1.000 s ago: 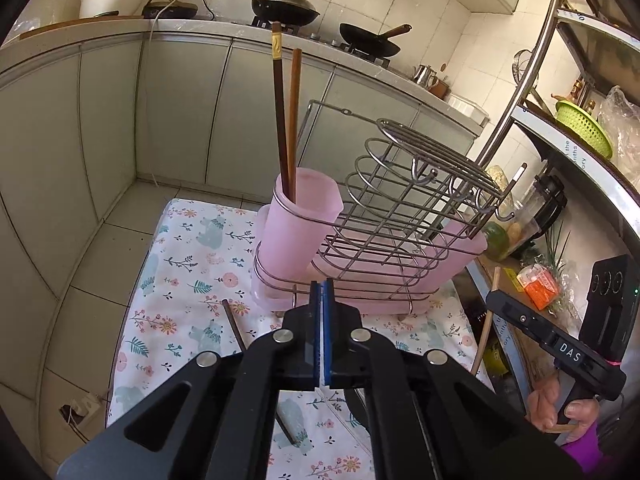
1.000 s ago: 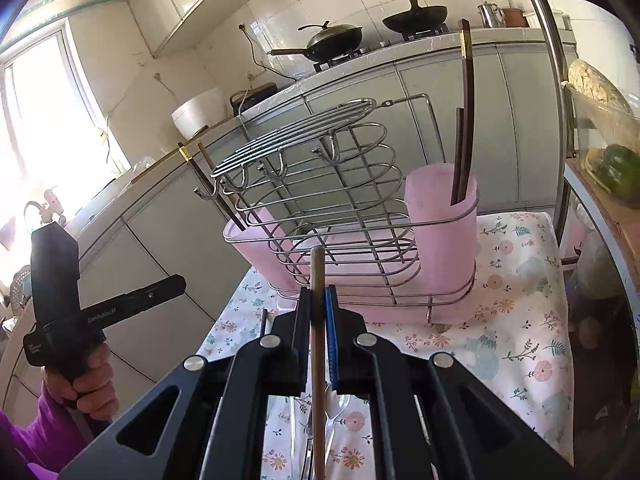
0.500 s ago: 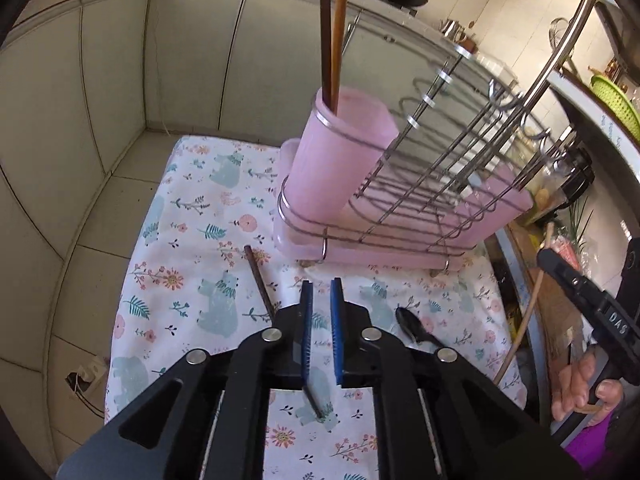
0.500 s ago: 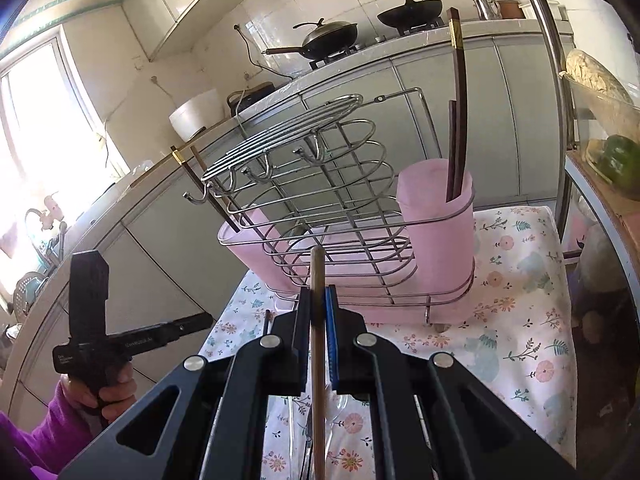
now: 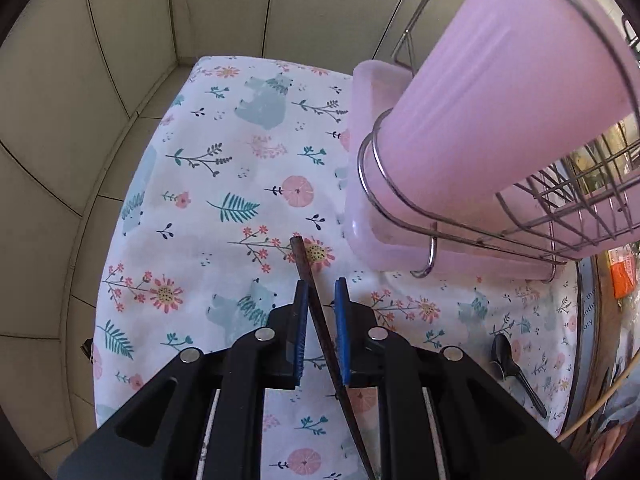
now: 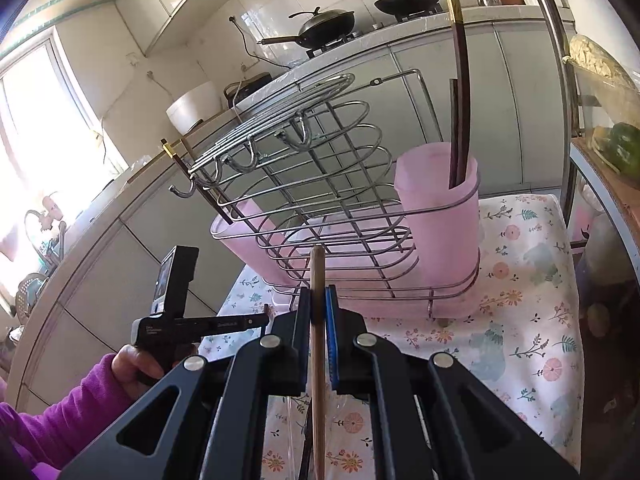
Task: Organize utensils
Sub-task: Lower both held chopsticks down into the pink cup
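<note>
Left wrist view, from left to right: floral tablecloth (image 5: pixel 224 184) covering the table; left tool (image 5: pixel 321 292) low over the cloth with its blue pads parted and a dark chopstick (image 5: pixel 310 280) lying on the cloth between them, its blunt end just ahead of the pads, neither pad visibly pressing it; pink cup (image 5: pixel 500 92) seated in the wire rack (image 5: pixel 400 208) on a pink drip tray (image 5: pixel 372 92); black spoon (image 5: pixel 506 354) on the cloth near the right edge. Right wrist view, from left to right: the person's hand in a purple sleeve holding the left tool (image 6: pixel 224 324) down at the near left corner of the table; right tool (image 6: pixel 318 300) clenched on a light wooden chopstick (image 6: pixel 318 280), held upright in front of the rack (image 6: pixel 304 168); a pink holder (image 6: pixel 236 236) at the rack's left end with gold-banded dark chopsticks (image 6: pixel 188 166) leaning in it; the pink cup (image 6: pixel 444 216) at the rack's right end containing two dark chopsticks (image 6: pixel 460 92) standing nearly upright.
</note>
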Demonstrator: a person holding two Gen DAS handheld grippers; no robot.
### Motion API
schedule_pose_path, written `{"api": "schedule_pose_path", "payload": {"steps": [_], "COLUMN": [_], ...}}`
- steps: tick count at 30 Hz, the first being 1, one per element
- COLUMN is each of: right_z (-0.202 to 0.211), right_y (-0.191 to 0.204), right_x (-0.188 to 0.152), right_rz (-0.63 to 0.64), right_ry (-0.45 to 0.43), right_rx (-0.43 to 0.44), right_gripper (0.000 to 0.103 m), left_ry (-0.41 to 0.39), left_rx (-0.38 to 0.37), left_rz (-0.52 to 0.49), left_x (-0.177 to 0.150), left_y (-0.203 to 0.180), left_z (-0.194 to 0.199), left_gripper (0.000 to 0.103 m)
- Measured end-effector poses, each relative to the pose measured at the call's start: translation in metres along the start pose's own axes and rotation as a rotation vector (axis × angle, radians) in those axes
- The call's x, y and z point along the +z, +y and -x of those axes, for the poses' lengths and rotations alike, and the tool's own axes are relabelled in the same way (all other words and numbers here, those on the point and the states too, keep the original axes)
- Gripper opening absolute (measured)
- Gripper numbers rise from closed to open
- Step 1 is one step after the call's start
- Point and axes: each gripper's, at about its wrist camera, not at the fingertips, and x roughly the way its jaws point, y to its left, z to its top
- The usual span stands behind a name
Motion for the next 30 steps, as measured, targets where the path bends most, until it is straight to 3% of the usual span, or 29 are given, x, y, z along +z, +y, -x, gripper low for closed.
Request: {"api": "schedule_pose_path", "payload": {"steps": [10, 12, 17, 22, 30], "right_z": [-0.004, -0.002, 0.005, 0.018, 0.043], "right_y": [-0.001, -0.001, 0.002, 0.008, 0.017], "right_x": [-0.002, -0.002, -0.002, 0.0, 0.011], "right_rz": [0.0, 0.0, 0.005, 0.01, 0.023], "right_ry": [0.009, 0.007, -0.008, -0.037, -0.103], "right_rx": [0.003, 0.002, 0.0, -0.002, -0.012], "right_gripper": [0.007, 0.007, 0.007, 0.007, 0.007], "left_ry": [-0.005, -0.018, -0.068, -0.184, -0.442], "left_rx": [0.032, 0.034, -0.02, -0.079, -0.156], "left_rz": [0.006, 0.009, 0.021, 0.007, 0.003], "left_x": [0.007, 0.006, -0.011, -0.033, -0.044], "left_y": [0.001, 0.001, 0.006, 0.007, 0.006], "left_z": [-0.014, -0.011, 0.016, 0.065, 0.151], "left_gripper": [0.013, 0.007, 0.006, 0.005, 0.005]}}
